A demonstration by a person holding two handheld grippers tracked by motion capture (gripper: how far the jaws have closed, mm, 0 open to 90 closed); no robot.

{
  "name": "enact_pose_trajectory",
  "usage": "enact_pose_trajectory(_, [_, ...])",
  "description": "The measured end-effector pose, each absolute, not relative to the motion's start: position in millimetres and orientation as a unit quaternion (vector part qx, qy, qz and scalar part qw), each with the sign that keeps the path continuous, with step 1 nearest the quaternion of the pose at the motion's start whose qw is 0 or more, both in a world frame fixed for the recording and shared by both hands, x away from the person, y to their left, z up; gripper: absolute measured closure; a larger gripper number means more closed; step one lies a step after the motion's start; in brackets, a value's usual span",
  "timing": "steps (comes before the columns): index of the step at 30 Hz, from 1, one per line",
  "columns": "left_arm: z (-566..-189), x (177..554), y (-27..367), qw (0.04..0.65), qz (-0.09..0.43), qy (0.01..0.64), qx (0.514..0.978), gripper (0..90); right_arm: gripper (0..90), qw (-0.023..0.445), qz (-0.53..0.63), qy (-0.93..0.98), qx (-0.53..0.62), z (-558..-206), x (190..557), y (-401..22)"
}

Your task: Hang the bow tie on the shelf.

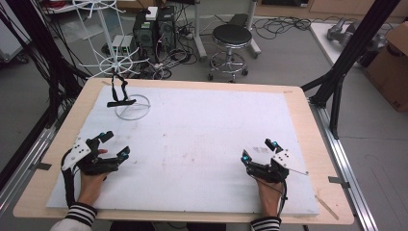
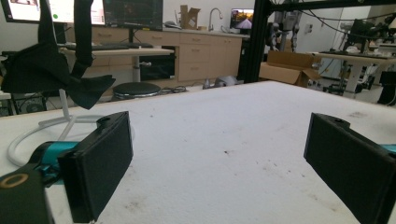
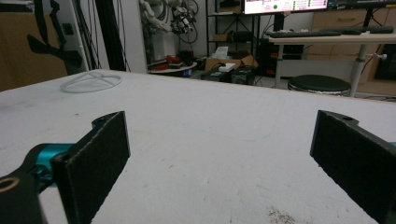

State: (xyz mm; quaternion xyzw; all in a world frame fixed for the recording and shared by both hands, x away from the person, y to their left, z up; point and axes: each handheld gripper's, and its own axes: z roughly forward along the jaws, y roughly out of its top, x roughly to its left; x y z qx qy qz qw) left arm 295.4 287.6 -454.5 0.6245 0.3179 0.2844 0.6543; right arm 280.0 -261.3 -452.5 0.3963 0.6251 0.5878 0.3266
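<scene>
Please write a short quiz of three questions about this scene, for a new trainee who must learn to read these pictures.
1. True or false: the left gripper holds the black cloth item between its jaws.
2. Which thing does the black cloth item hang on?
A. the round stool
B. the white wire stand
C. the cardboard box
3. Fill in the missing word: the jaws of the right gripper stand ____ over the white table cover.

Key
1. False: its jaws are apart with nothing between them.
2. B, at the far left of the table.
3. open
</scene>
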Motion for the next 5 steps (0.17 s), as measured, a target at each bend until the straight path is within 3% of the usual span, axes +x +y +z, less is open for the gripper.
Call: enact_pose_trajectory(5, [-455.4, 292.3, 288.0, 0.659, 0.297, 0.315, 0.615, 8.4, 3.7, 0.330, 0.585, 0.627, 0.394, -452.5, 280.0, -260.8])
